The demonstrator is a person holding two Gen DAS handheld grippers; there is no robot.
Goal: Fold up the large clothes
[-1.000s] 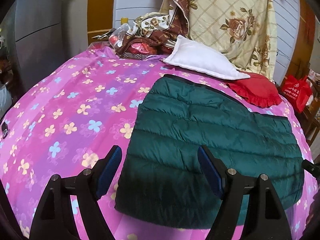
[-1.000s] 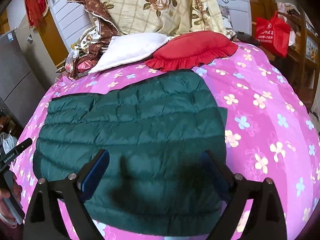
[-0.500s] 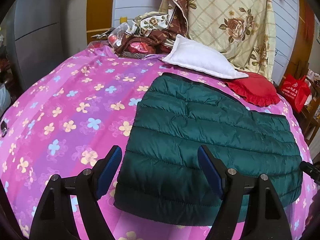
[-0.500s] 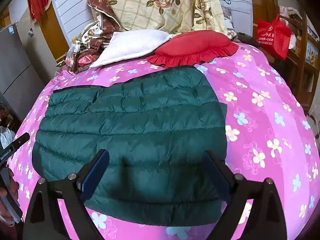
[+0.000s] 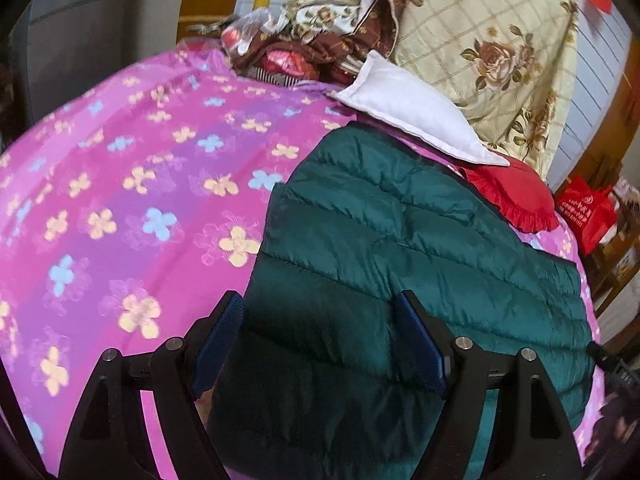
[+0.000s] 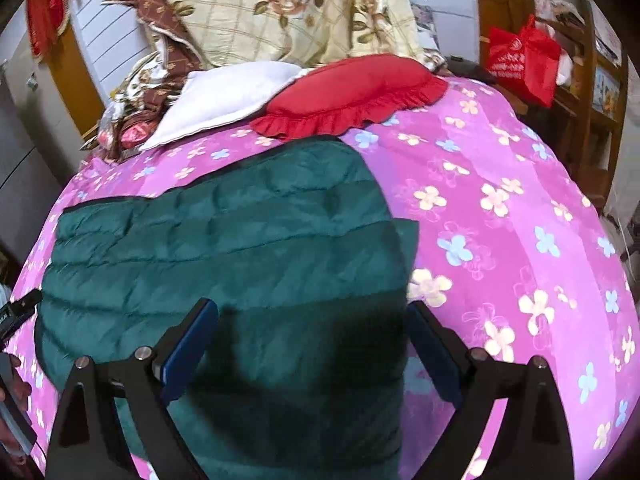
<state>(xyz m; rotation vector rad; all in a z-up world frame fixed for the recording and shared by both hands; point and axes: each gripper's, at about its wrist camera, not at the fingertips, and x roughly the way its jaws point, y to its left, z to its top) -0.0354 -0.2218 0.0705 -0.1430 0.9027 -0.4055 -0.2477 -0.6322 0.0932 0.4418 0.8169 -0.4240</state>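
A dark green quilted down jacket lies folded flat on a bed with a pink flowered sheet. It also shows in the right wrist view. My left gripper is open and empty, low over the jacket's near left edge. My right gripper is open and empty, low over the jacket's near right edge, its right finger at the jacket's side edge. The jacket's front edge is hidden under both grippers.
A white pillow and a red frilled cushion lie at the head of the bed beside a floral quilt. A red bag and wooden shelves stand to the right. A grey cabinet stands to the left.
Both grippers have moved forward and down toward the jacket's near edge. The jacket now fills more of each view. Both stay open.
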